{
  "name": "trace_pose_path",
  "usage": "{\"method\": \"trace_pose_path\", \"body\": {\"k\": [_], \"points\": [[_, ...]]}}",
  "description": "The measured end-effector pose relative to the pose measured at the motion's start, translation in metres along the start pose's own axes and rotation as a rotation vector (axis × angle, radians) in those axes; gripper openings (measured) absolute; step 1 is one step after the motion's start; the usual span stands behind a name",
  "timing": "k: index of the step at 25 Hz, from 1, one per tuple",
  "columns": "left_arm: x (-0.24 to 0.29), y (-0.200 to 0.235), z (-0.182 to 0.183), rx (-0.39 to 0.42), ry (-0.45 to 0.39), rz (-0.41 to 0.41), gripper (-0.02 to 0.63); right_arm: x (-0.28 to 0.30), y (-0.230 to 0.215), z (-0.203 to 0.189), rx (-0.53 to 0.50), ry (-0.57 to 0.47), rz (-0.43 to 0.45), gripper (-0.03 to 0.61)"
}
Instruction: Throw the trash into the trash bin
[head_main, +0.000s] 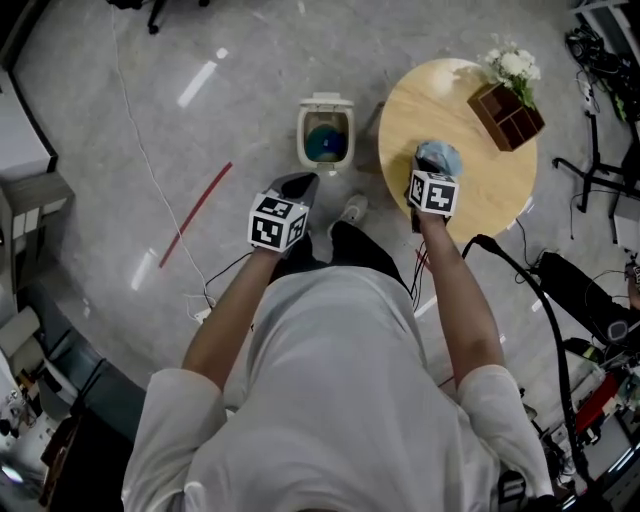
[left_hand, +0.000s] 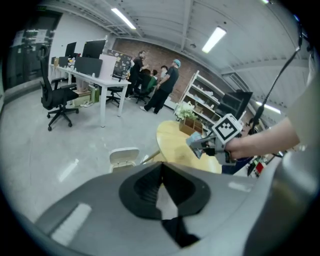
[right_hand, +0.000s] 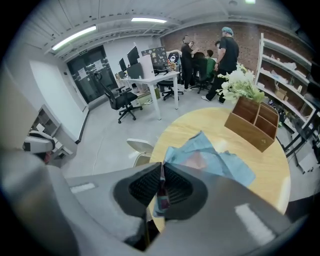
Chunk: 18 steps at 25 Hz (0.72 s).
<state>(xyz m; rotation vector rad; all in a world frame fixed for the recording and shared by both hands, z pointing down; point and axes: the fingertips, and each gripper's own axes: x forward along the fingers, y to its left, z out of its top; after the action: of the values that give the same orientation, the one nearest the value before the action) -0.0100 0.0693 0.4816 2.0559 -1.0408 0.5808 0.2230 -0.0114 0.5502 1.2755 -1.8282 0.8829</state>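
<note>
A white trash bin (head_main: 325, 133) stands on the floor with its lid up, beside a round wooden table (head_main: 490, 190). My right gripper (head_main: 436, 168) hangs over the table's left part, shut on a crumpled light-blue piece of trash (head_main: 438, 156). In the right gripper view the blue trash (right_hand: 215, 161) spreads beyond the jaws and a strip of it is pinched at the right gripper (right_hand: 161, 176); the bin (right_hand: 139, 148) shows past the table's edge. My left gripper (head_main: 299, 186) is over the floor just short of the bin. The left gripper (left_hand: 161, 170) is shut and holds nothing; the bin (left_hand: 123, 158) lies ahead.
A wooden box (head_main: 506, 112) with white flowers (head_main: 512, 64) sits at the table's far right. A red strip (head_main: 196, 212) and cables (head_main: 150, 170) lie on the floor at left. Black stands and cables crowd the right side. Desks, office chairs (left_hand: 56, 99) and people stand far off.
</note>
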Motion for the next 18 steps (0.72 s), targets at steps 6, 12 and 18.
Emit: {"method": "trace_pose_path", "body": {"k": [6, 12, 18], "points": [[-0.018, 0.021, -0.009, -0.029, -0.015, 0.023, 0.005, 0.009, 0.035, 0.005, -0.043, 0.007, 0.032, 0.014], [-0.038, 0.041, -0.016, -0.053, -0.031, 0.044, 0.005, 0.019, 0.074, 0.009, -0.089, 0.014, 0.071, 0.014], [-0.054, 0.057, -0.024, -0.076, -0.045, 0.065, 0.005, 0.025, 0.110, 0.013, -0.130, 0.018, 0.112, 0.014]]}}
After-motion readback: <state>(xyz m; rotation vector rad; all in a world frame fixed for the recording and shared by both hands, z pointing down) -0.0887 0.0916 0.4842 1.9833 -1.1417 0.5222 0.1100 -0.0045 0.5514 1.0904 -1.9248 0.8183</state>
